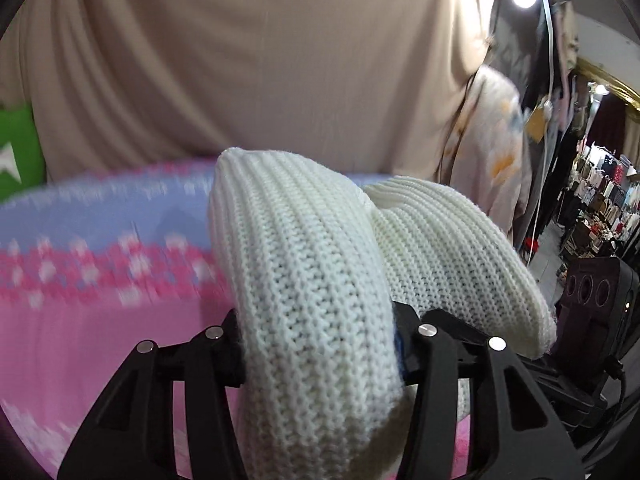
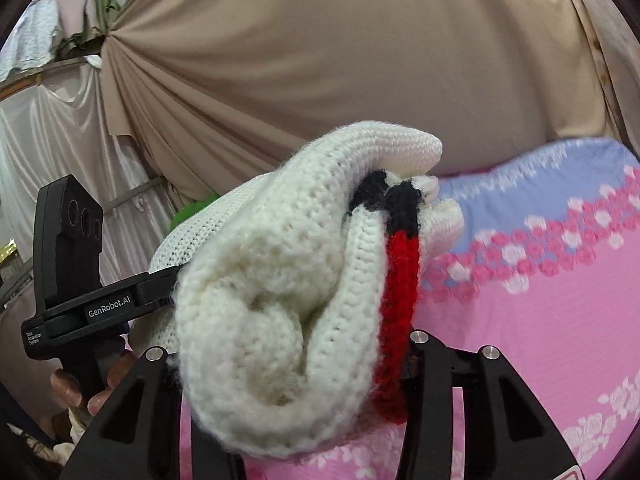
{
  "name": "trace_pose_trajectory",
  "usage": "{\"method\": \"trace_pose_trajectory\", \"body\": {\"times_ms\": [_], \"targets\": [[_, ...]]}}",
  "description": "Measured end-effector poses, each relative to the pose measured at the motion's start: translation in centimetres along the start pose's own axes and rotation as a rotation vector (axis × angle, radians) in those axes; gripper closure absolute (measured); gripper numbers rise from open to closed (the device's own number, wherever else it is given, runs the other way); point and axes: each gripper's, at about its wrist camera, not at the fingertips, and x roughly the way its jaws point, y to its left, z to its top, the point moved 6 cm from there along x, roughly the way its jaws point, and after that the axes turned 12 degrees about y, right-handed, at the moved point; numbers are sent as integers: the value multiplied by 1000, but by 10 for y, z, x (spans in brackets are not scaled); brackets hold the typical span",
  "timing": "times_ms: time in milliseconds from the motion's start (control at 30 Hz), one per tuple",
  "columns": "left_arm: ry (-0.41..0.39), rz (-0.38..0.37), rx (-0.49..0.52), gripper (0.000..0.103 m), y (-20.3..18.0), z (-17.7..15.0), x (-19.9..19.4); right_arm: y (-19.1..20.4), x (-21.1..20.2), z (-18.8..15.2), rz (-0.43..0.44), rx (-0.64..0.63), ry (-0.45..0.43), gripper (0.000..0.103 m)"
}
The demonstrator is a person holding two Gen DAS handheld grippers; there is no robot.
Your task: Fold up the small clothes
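A cream knitted garment (image 1: 312,280) is bunched up and held in the air by both grippers above a pink floral cloth (image 1: 80,340). My left gripper (image 1: 320,344) is shut on a thick fold of it; the fingertips are hidden by the knit. In the right wrist view the same garment (image 2: 272,300) shows a red and black trim (image 2: 400,280) along one edge. My right gripper (image 2: 288,364) is shut on the bunched knit beside that trim. The other gripper's body (image 2: 68,248) shows at the left, held by a hand.
The pink and lilac floral cloth (image 2: 540,300) covers the surface below. A beige draped curtain (image 1: 260,60) hangs behind. A clothes rack and shop goods (image 1: 600,208) stand at the far right. A green object (image 1: 16,148) sits at the left edge.
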Motion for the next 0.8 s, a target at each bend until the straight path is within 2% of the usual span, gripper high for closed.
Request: {"method": "trace_pose_trajectory", "body": {"times_ms": [67,100,167,200,233,267,300,333,367,467,567,633,667,700,800], "targets": [[-70,42,25,51,12,14,-20,19,10,18,29,-35,-34,59],[-89,72,30,49,23,19,-24,24,24,24,51,-32,-32,54],[-85,139,24,36,52,19,-15,21,63,25,86,-2,7,40],[-57,170,1,32,71,16,-2,16,84,19,90,21,35,38],[10,184,-29,31,96,6,21,5,114,8,66,58,93,38],[85,197,-76,31,123,-8,44,-7,139,-8,13,96,164,38],[153,215,-137,32,147,-24,63,-20,157,-27,-60,133,221,45],[199,242,-179,43,167,-40,72,-25,161,-40,-90,145,239,48],[223,263,-201,46,180,-54,75,-25,160,-50,-88,149,244,51],[200,252,-236,45,194,-75,56,-17,140,-55,-113,123,207,50],[165,269,-227,41,188,-73,45,-4,140,-35,-132,63,196,50],[156,258,-239,16,188,-66,47,-1,154,-17,-133,13,203,32],[145,231,-256,11,195,-61,53,1,158,-13,-139,6,199,27],[142,206,-276,11,201,-57,55,-8,170,-6,-153,13,207,25],[224,74,-375,10,226,-54,90,-33,207,-3,-132,85,318,23]]}}
